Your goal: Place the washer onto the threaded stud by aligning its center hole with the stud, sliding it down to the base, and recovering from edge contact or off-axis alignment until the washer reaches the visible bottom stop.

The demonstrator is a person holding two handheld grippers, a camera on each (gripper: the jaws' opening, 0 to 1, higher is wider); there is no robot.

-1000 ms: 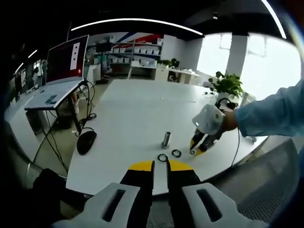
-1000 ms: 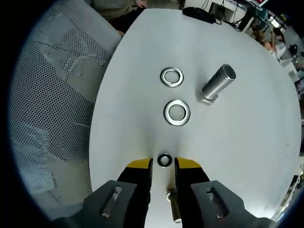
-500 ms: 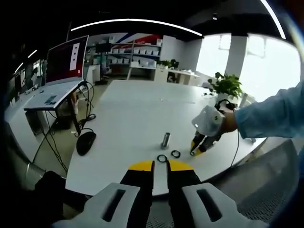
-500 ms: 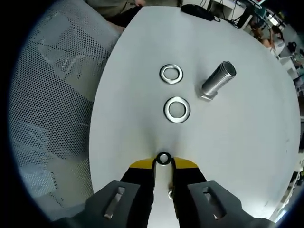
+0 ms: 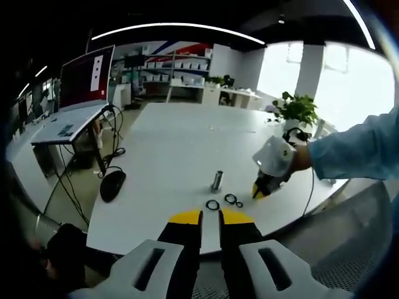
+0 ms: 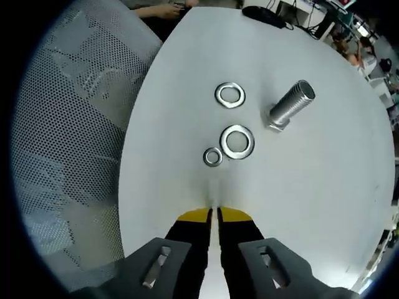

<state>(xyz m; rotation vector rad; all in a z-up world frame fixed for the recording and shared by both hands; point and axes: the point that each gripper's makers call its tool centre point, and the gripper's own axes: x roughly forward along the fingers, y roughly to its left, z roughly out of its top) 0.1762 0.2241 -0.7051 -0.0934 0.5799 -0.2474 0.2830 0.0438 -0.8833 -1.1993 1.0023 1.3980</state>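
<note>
The threaded stud [image 6: 290,107] stands upright on the white table [image 6: 324,205], also seen as the stud [image 5: 216,180] in the left gripper view. Two larger washers [image 6: 237,141] [image 6: 230,94] lie flat beside it. A small washer [image 6: 212,156] lies loose on the table, touching the nearer large washer's left edge. My right gripper [image 6: 215,215] is shut with nothing between its jaws, a short way back from the small washer. In the left gripper view a hand holds the right gripper [image 5: 259,192] just right of the washers [image 5: 230,199]. My left gripper [image 5: 210,217] hovers at the table's near edge, jaws nearly together and empty.
A mesh chair [image 6: 68,143] sits along the table's left edge in the right gripper view. A computer mouse [image 5: 113,185] with its cable lies left of the stud. A laptop [image 5: 84,81] stands on a side desk, and a plant [image 5: 299,111] at the table's far right.
The right gripper's jaws closed from open around the small washer to shut and empty. The small washer now lies farther ahead beside the large washer. The left gripper stayed put.
</note>
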